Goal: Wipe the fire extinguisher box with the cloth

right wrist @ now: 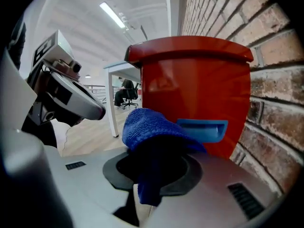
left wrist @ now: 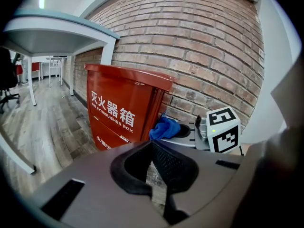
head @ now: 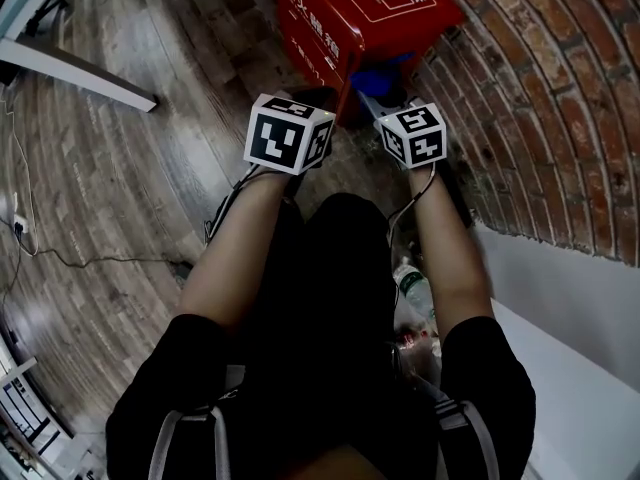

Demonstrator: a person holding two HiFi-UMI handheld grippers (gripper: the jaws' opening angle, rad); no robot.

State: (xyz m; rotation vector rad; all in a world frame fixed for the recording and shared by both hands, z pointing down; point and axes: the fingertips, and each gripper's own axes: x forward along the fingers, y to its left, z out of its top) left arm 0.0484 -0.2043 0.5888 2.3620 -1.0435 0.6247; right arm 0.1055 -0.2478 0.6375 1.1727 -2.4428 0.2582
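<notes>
Right gripper (right wrist: 154, 163) around 1 blue cloth (right wrist: 149, 127), near 1 fire extinguisher box (right wrist: 199, 80)

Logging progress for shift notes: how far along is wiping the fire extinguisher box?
Done: the right tool grips the blue cloth. In hand: the cloth is held beside the red box; contact is unclear. Left: wiping the box's faces. The left tool is shut and empty.

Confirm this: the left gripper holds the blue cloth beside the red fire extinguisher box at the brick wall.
Wrong gripper. The right gripper holds the blue cloth, bunched between its jaws in the right gripper view; the left gripper holds nothing in the left gripper view. The red fire extinguisher box does stand at the brick wall.
</notes>
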